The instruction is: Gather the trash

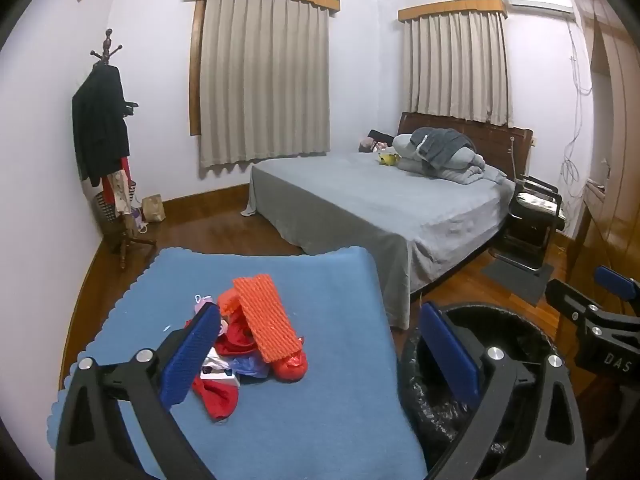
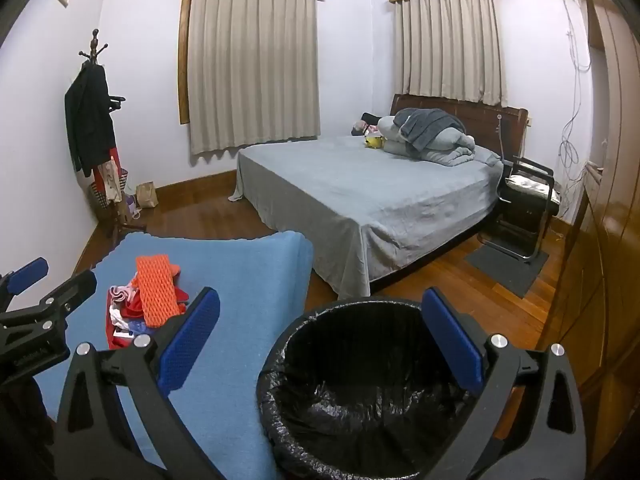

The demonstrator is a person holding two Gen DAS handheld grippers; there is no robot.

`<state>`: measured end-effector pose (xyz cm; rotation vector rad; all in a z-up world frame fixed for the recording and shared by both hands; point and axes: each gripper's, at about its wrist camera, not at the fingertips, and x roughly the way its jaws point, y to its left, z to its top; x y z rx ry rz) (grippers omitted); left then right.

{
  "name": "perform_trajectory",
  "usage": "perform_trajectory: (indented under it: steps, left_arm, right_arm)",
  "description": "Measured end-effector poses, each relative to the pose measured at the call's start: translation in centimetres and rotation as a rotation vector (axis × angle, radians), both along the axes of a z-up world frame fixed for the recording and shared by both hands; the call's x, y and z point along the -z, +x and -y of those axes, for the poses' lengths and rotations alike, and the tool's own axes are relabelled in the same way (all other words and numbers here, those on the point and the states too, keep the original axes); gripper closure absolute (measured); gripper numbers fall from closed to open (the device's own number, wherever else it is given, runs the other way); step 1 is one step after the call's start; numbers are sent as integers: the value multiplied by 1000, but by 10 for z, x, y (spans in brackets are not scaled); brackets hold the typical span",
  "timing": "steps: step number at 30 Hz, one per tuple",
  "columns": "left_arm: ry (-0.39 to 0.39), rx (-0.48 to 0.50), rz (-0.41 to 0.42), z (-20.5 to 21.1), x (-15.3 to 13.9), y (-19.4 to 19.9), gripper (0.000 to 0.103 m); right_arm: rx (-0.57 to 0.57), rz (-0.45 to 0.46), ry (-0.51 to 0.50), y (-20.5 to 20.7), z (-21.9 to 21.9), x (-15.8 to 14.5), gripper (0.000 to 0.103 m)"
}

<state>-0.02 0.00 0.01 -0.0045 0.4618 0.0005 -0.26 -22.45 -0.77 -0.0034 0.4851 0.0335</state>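
A pile of trash [image 1: 244, 344] lies on a blue cloth-covered table [image 1: 320, 420]: an orange foam net sleeve [image 1: 265, 318] on top of red wrappers, a bluish plastic bag and white scraps. It also shows in the right wrist view [image 2: 148, 304]. A round bin with a black liner [image 2: 360, 392] stands right of the table, and shows in the left wrist view [image 1: 472, 392]. My left gripper [image 1: 320, 354] is open and empty, above the table's right part, its left finger beside the pile. My right gripper [image 2: 322, 342] is open and empty over the bin's mouth.
A bed [image 1: 380, 200] with a grey sheet stands beyond the table. A coat stand [image 1: 106, 136] with clothes is at the left wall, a paper bag [image 1: 154, 208] beside it. A black chair [image 1: 534, 216] and a dark mat [image 1: 520, 276] lie at the right.
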Motion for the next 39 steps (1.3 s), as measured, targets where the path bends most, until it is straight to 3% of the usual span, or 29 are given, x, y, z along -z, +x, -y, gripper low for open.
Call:
perform_trajectory:
  steps: [39]
  left_arm:
    - [-1, -5, 1, -4, 0, 0, 6]
  right_arm:
    - [0, 1, -1, 0, -2, 1, 5]
